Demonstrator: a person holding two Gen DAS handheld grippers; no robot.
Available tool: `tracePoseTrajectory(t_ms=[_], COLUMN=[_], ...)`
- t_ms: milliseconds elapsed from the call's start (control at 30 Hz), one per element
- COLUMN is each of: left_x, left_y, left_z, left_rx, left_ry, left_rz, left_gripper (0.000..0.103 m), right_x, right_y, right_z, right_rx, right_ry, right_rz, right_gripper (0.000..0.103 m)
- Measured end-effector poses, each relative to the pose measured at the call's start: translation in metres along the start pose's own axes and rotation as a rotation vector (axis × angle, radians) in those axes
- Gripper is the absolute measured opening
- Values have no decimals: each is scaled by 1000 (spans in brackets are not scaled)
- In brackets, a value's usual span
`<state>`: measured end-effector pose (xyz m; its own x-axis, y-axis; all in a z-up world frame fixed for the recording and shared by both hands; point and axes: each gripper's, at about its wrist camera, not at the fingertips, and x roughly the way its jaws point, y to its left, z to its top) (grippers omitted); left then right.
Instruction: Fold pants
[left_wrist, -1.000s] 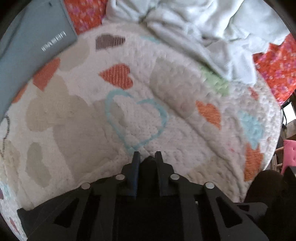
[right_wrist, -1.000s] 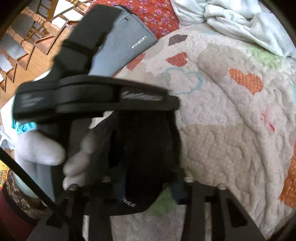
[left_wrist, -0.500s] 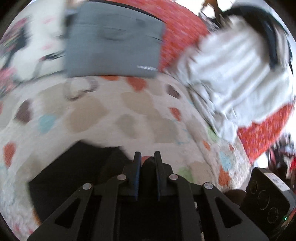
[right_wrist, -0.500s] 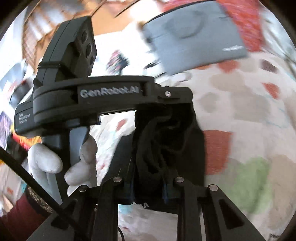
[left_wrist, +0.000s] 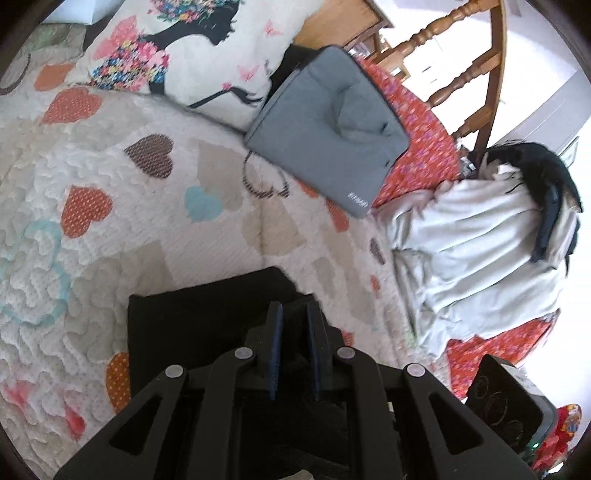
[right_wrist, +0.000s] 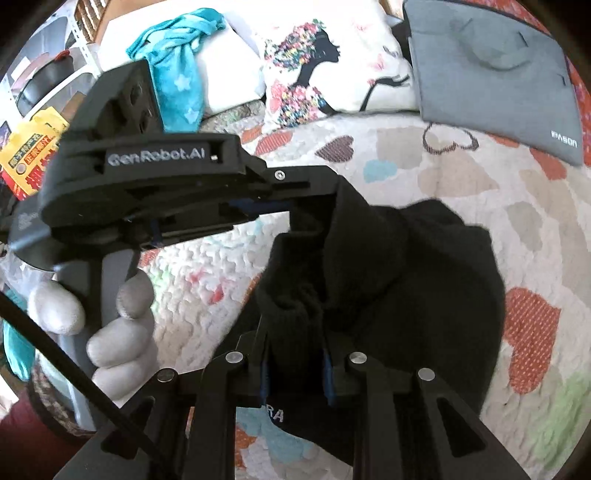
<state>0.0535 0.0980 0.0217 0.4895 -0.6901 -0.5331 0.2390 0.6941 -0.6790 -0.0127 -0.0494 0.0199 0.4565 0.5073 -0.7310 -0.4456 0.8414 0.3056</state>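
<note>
Both tongs pinch the pants (right_wrist: 406, 266): right tongs (right_wrist: 295, 343) bunch one edge, left tongs (right_wrist: 306, 192) another. Left tongs reach level from the side above the bed (right_wrist: 461, 177), in a gloved hand (right_wrist: 110, 325).

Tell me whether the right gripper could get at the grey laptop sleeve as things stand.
Probably not yet: the right gripper is shut on the black pants, which hang between it and the grey sleeve.

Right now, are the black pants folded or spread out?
Folded, partly lifted: the black pants hang bunched, doubled over, from the left gripper and right gripper, above the heart quilt.
</note>
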Motion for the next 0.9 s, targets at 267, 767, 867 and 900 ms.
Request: tracePoseTrajectory(t_ms=[267, 767, 867, 900], left_x=[-28, -78, -64, -57], left_y=[18, 86, 59, 45], left_z=[8, 0, -1, -2], left_rx=[-83, -325, -237, -185], left_ry=[-92, -221, -188, -176], left_rz=[19, 173, 107, 75], left_gripper=[12, 16, 21, 21], right_x=[-3, -7, -27, -31], right_y=[24, -8, -32, -43], right_z=[21, 2, 10, 12], right_rx=[-50, 66, 113, 141], right_ry=[-2, 60, 3, -13], right_rz=[16, 245, 157, 120], right_gripper=[23, 54, 54, 54])
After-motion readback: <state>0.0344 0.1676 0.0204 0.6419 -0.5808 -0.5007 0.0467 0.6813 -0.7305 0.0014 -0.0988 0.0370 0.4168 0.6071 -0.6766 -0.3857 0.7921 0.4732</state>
